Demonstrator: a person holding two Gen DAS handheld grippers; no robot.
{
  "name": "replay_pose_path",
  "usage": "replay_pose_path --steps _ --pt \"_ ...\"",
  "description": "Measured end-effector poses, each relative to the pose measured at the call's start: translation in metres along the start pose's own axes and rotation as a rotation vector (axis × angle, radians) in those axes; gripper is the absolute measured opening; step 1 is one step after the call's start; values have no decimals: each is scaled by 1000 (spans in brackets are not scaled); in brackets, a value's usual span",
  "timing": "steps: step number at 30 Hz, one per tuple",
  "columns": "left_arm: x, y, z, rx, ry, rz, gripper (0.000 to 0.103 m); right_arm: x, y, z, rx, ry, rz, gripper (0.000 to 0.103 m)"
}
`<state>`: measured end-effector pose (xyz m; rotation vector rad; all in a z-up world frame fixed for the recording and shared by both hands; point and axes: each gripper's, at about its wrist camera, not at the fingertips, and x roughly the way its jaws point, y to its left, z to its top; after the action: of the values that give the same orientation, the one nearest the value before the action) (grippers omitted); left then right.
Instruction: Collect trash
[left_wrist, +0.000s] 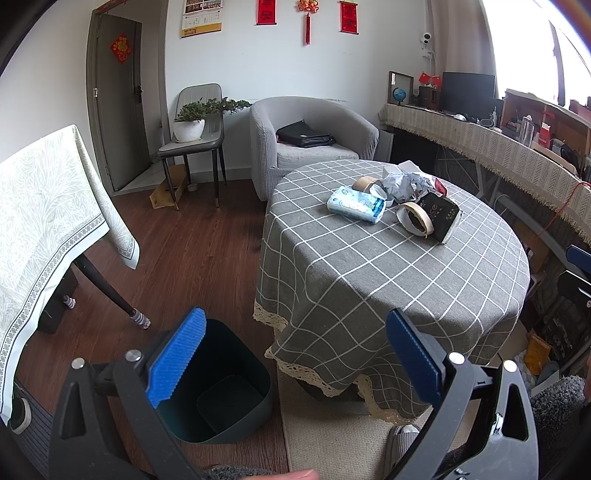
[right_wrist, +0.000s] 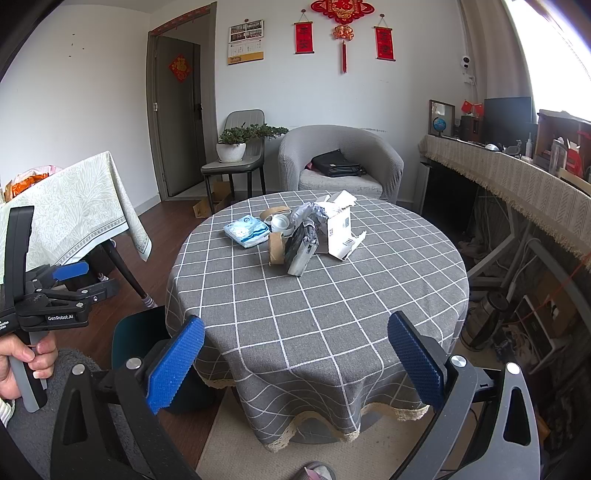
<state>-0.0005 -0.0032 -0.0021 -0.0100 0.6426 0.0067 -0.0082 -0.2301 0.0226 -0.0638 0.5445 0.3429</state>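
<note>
A pile of trash lies at the far middle of the round checked table (left_wrist: 369, 288) (right_wrist: 314, 306): a blue tissue pack (left_wrist: 356, 204) (right_wrist: 246, 230), tape rolls (left_wrist: 414, 218) (right_wrist: 276, 248), crumpled paper (left_wrist: 404, 182), a black packet (left_wrist: 441, 216) (right_wrist: 300, 251) and a torn white box (right_wrist: 341, 230). A dark green bin (left_wrist: 221, 384) (right_wrist: 138, 339) stands on the floor left of the table. My left gripper (left_wrist: 295, 354) is open and empty, above the bin and the table's near edge. My right gripper (right_wrist: 295, 362) is open and empty before the table's near edge.
A second table with a pale cloth (left_wrist: 44, 229) (right_wrist: 74, 210) stands at the left. A grey armchair (left_wrist: 314, 136) (right_wrist: 340, 162) with a black bag and a chair with a plant (left_wrist: 192, 122) stand behind. A cluttered desk (left_wrist: 498, 147) runs along the right.
</note>
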Motion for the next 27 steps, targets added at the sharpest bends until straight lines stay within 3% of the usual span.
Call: replay_pose_path --steps 13,21,27 --pt "0 3 2 -11 3 10 100 -1 -1 2 -7 6 4 101" --pt "-4 2 8 -3 -13 -25 100 -10 1 14 -14 8 -31 101" --pt "0 -15 24 36 -32 -82 100 -2 -8 27 11 19 3 100"
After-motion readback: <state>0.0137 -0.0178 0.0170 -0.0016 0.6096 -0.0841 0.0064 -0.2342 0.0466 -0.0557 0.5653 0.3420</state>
